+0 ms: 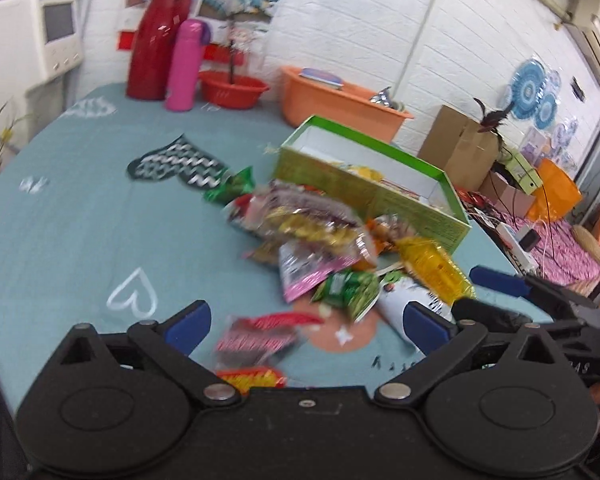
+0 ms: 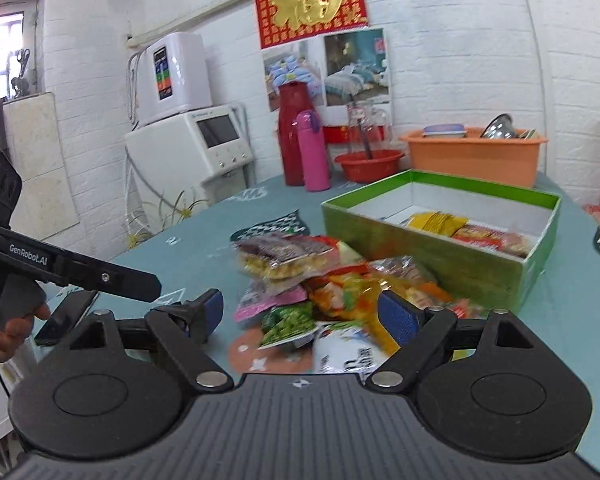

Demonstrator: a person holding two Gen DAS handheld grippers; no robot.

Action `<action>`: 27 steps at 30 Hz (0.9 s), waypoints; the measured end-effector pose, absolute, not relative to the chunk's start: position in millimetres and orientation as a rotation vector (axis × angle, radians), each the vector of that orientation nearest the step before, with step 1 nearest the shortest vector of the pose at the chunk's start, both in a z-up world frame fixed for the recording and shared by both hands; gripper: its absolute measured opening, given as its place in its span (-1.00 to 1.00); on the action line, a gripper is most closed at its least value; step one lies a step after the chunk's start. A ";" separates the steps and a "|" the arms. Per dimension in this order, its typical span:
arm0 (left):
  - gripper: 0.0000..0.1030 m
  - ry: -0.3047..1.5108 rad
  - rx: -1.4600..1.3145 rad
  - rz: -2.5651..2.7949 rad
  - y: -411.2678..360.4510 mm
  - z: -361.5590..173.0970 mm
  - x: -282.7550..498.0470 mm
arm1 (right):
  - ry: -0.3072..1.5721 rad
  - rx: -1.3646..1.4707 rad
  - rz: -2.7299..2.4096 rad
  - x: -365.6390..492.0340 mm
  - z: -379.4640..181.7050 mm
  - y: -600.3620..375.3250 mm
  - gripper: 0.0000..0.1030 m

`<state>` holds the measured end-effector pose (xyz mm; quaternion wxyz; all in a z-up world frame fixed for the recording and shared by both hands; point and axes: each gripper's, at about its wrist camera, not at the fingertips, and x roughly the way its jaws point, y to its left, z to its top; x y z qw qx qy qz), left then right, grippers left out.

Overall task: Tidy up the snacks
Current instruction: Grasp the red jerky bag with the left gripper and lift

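Both grippers are spread wide and hold nothing. At the bottom of its own view the left gripper [image 1: 304, 324] hovers over the near edge of the snack pile, a red-and-white striped packet [image 1: 260, 340] lying between its blue pads. In the other view the right gripper [image 2: 302, 312] frames a green packet [image 2: 290, 320] and an orange-yellow packet [image 2: 348, 296] at lower centre.

The snack pile [image 1: 320, 240] sits mid-frame on the teal tablecloth [image 1: 80, 220], touching the near wall of the green box [image 2: 440, 256], which fills the right of the right wrist view. A yellow packet [image 2: 436, 220] and a red packet [image 2: 480, 236] already lie inside the box, so the sorting looks partly done, with most packets still loose on the cloth.

These packets look light, crinkly and slick, and they overlap, so a pinch on a flat face would likely slide or drag a neighbour along. A sealed end seam or a puffed corner that stands clear of the heap seems the better hold. The bag of pale puffs [image 2: 284, 260] at the top of the pile looks crushable and wants a gentle squeeze. Motion blur hides all printed labels.
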<state>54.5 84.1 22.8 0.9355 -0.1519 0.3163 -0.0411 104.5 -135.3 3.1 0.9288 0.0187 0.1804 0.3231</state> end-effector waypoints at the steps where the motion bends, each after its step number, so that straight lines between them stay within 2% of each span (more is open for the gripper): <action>1: 1.00 0.650 -0.339 -0.077 91.2 18.6 51.0 | 0.392 0.042 0.692 104.1 -0.1 -128.4 1.00; 8: 1.00 0.674 -0.588 -0.115 135.1 -7.2 42.9 | 0.475 -0.010 0.860 96.9 -18.0 -72.3 1.00; 13: 1.00 0.693 -0.569 -0.170 133.7 -11.4 47.5 | 0.532 -0.063 0.879 104.3 -31.8 -43.4 1.00; 27: 1.00 0.770 -0.599 -0.306 122.1 -29.3 70.6 | 0.521 -0.115 0.879 110.6 -36.8 -24.1 1.00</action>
